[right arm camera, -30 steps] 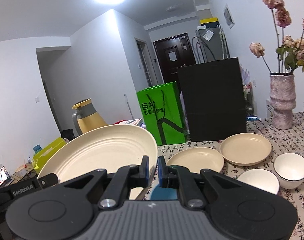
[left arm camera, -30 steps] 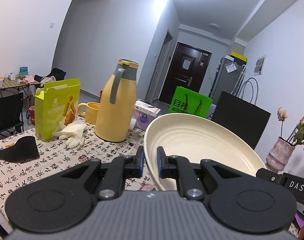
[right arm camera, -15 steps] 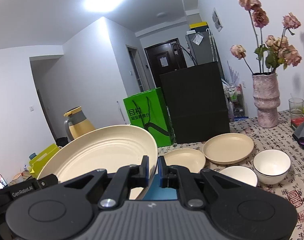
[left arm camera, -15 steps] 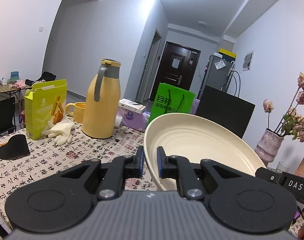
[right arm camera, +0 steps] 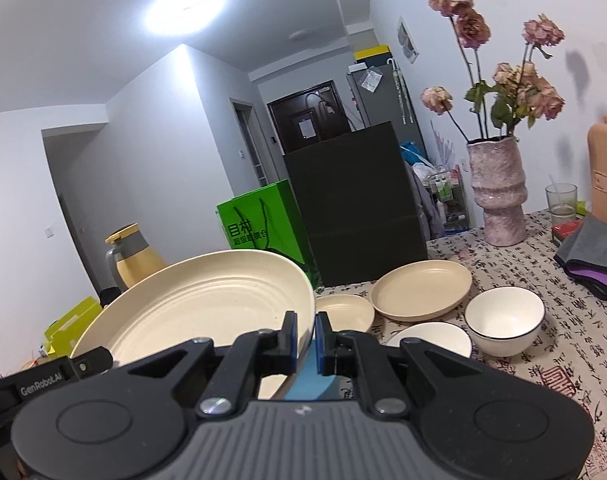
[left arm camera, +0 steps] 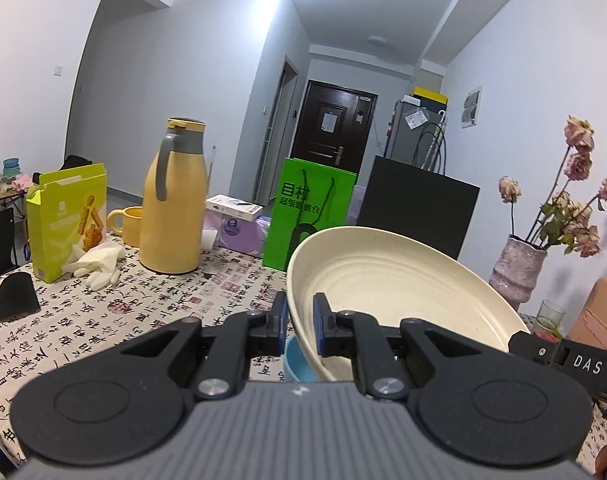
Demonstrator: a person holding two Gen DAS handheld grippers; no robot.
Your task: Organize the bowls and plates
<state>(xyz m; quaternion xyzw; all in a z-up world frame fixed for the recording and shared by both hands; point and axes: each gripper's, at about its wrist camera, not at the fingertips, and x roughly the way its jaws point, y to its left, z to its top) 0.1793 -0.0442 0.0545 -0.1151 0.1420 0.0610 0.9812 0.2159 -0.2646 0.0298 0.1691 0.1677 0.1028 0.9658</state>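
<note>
A large cream plate [left arm camera: 387,288] with ridged rings hangs above the table, held from both sides. My left gripper [left arm camera: 300,322] is shut on its left rim. My right gripper [right arm camera: 306,338] is shut on the right rim of the same large cream plate [right arm camera: 199,312]. A blue bowl [left arm camera: 297,362] shows under the plate, and the blue bowl [right arm camera: 305,380] peeks between the right fingers too. On the table to the right lie a small tan plate [right arm camera: 347,312], a wider tan plate [right arm camera: 421,290], a black-rimmed white bowl [right arm camera: 503,320] and a second white bowl [right arm camera: 427,340].
A yellow thermos [left arm camera: 171,200], a yellow mug [left arm camera: 125,222], a lime box [left arm camera: 65,220] and white gloves [left arm camera: 97,264] stand at left. A green bag [left arm camera: 309,208] and black bag [right arm camera: 359,208] line the back. A flower vase [right arm camera: 499,192], glass [right arm camera: 561,200] and folded cloth [right arm camera: 591,256] are right.
Both grippers carried the large plate to the right across the table and slightly down; the thermos and box slid left in view, and the vase and bowls came closer.
</note>
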